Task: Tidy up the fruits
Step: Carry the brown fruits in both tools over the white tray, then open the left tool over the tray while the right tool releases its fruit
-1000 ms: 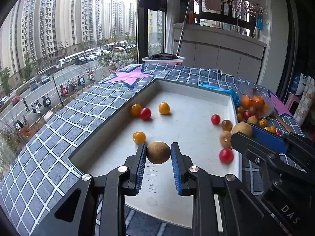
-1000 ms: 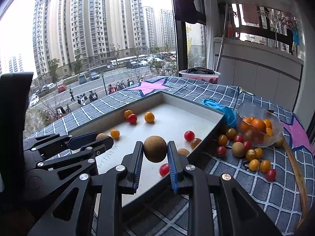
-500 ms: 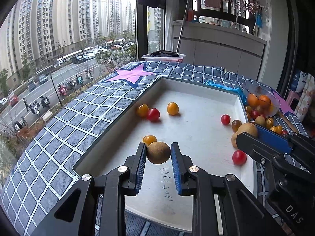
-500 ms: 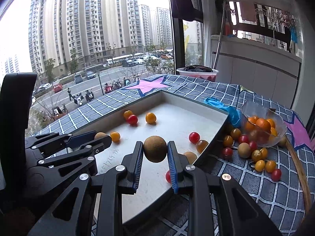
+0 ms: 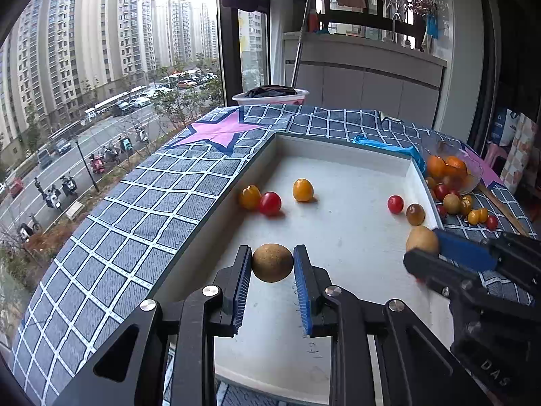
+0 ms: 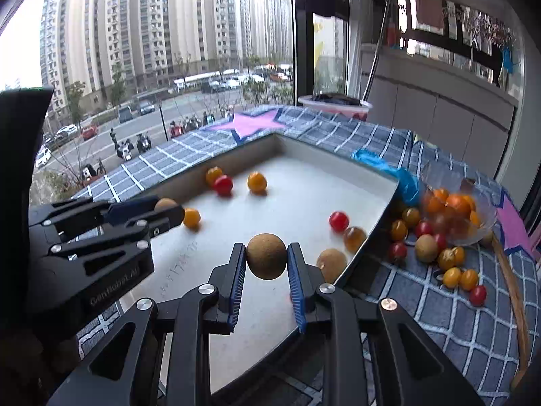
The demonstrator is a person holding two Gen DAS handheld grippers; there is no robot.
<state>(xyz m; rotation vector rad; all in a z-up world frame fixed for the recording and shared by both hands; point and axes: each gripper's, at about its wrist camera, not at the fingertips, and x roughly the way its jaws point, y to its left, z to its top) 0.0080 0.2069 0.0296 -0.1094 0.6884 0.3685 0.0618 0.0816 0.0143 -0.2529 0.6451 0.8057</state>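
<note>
My left gripper is shut on a brown longan and holds it above the near left part of the white tray. My right gripper is shut on another brown longan above the tray's near right side. The right gripper also shows at the right of the left wrist view, and the left gripper at the left of the right wrist view. Orange and red cherry tomatoes and a longan lie in the tray.
A glass bowl of orange fruit stands right of the tray, with loose tomatoes and longans on the blue checked cloth around it. A blue bag lies by the tray's far right corner. A window is on the left.
Both grippers have drawn back and risen a little with their longans still held. The tray looks farther off. The right gripper has shifted slightly right.
</note>
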